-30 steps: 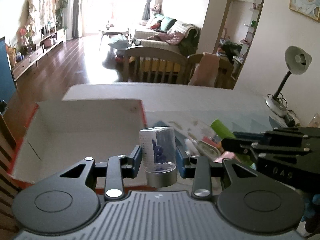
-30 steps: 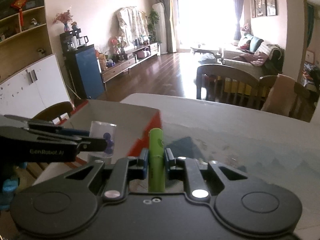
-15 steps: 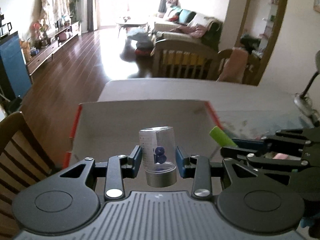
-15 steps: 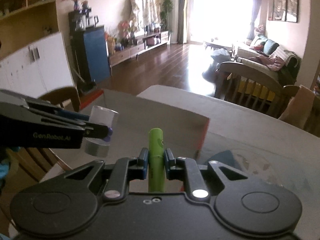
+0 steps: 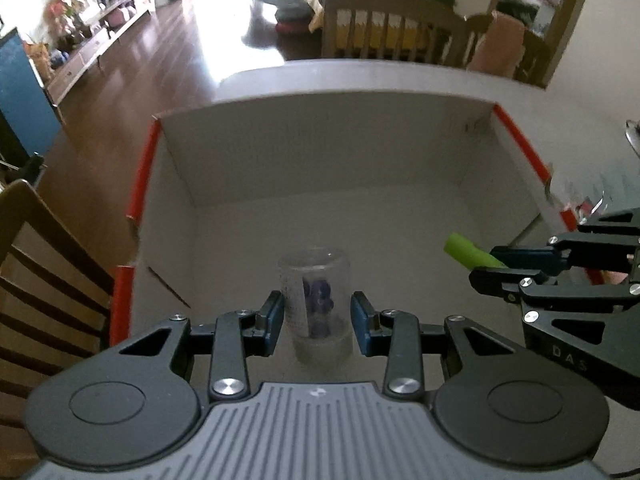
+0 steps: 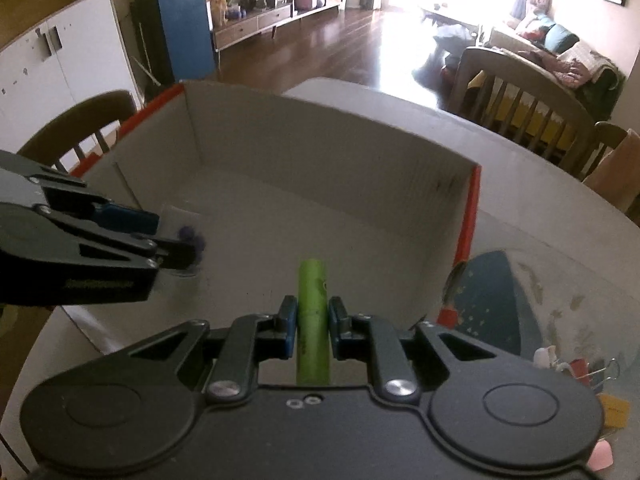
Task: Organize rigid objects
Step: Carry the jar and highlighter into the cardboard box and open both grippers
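Note:
A clear jar with blue pieces inside (image 5: 316, 304) sits between the pads of my left gripper (image 5: 316, 322), blurred, over the floor of an open cardboard box (image 5: 360, 152); the pads stand a little off its sides. My right gripper (image 6: 313, 326) is shut on a green cylinder (image 6: 313, 320) and holds it over the box's near right part. The green cylinder also shows in the left wrist view (image 5: 468, 254), and the jar in the right wrist view (image 6: 188, 236) behind the left fingers.
The box (image 6: 320, 152) has white walls and red edges and stands on a grey table (image 6: 540, 184). Small items and binder clips (image 6: 580, 368) lie on the table at the right. Wooden chairs (image 5: 44, 280) stand at the left and the far side.
Both grippers have moved left and down over the box. The left jaws have parted slightly from the jar, which now looks blurred and lower. The right gripper still holds the green cylinder.

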The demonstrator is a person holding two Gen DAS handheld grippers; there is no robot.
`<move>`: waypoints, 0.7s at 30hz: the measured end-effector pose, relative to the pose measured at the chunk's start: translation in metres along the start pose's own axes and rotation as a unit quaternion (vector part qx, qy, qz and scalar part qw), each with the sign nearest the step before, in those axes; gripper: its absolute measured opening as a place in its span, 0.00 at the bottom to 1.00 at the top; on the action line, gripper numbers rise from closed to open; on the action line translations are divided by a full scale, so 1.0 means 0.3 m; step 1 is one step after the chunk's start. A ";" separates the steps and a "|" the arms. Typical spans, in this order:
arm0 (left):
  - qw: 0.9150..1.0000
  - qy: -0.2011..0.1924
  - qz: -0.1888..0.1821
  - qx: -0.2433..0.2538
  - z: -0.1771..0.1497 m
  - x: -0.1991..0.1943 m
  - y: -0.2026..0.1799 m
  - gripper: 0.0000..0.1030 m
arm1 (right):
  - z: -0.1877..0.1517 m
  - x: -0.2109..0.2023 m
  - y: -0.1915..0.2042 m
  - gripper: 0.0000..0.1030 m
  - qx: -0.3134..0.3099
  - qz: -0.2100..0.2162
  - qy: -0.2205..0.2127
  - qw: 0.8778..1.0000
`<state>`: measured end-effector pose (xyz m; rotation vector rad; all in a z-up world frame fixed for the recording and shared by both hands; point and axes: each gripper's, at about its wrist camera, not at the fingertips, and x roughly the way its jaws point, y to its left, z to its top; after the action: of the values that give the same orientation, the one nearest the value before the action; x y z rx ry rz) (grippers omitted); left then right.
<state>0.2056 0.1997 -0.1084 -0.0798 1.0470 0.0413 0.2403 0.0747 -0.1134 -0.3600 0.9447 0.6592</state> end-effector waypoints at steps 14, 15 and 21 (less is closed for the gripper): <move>1.000 0.028 -0.001 0.001 -0.019 0.072 0.029 0.34 | -0.009 0.012 0.034 0.21 -0.011 0.002 0.018 1.000; 1.000 0.026 -0.001 -0.001 -0.021 0.069 0.031 0.34 | -0.010 0.007 0.034 0.22 -0.009 0.004 0.016 1.000; 1.000 0.015 0.000 -0.009 -0.018 0.039 0.039 0.34 | 0.001 -0.028 0.024 0.24 -0.002 0.009 0.004 1.000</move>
<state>0.2058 0.2110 -0.1217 -0.0963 1.0774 0.0503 0.2323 0.0772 -0.1063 -0.3572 0.9551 0.6770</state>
